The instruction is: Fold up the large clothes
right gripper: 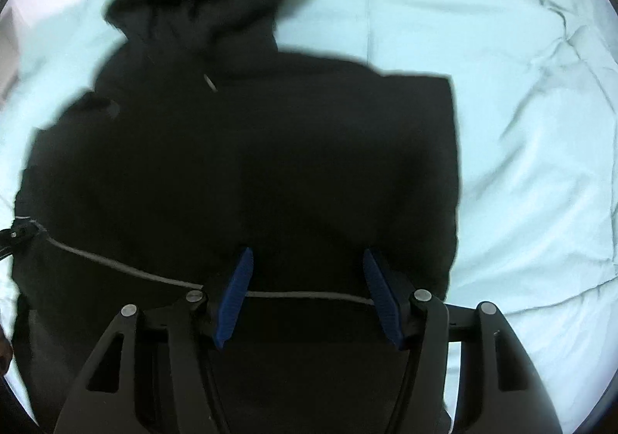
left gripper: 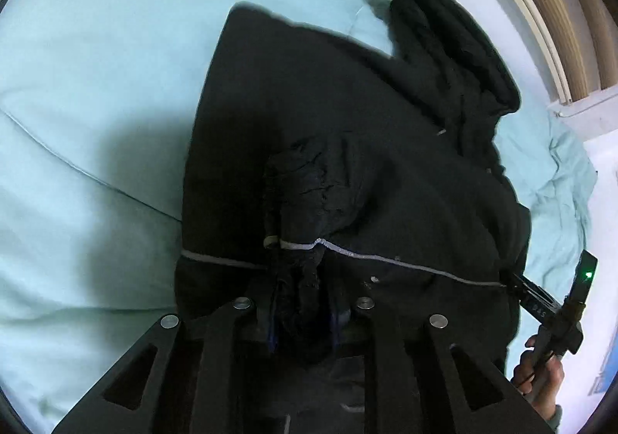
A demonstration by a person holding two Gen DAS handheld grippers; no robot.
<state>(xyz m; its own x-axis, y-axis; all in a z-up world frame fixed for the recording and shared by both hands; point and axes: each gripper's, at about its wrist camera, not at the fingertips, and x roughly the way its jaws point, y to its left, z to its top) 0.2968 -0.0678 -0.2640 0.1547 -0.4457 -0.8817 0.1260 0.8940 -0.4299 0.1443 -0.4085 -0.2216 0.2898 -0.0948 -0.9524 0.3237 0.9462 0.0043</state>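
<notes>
A large black hooded garment (left gripper: 347, 125) lies on a light teal bedsheet (left gripper: 96, 86), hood (left gripper: 455, 48) at the far end, with a thin grey line (left gripper: 386, 258) across it near me. My left gripper (left gripper: 305, 302) is shut on a bunched fold of the black fabric, which hides the pads. The right gripper shows at the garment's right edge (left gripper: 540, 299), held by a hand. In the right wrist view the garment (right gripper: 251, 163) fills the middle. My right gripper (right gripper: 305, 291) is open, its blue pads (right gripper: 235, 299) spread over the grey line (right gripper: 309, 295), nothing between them.
The teal sheet (right gripper: 521, 125) spreads wide to the right of the garment, with creases. A white mattress edge (left gripper: 502, 28) and a beige wooden frame (left gripper: 560, 28) run along the far right. The sheet is rumpled by that edge (left gripper: 560, 171).
</notes>
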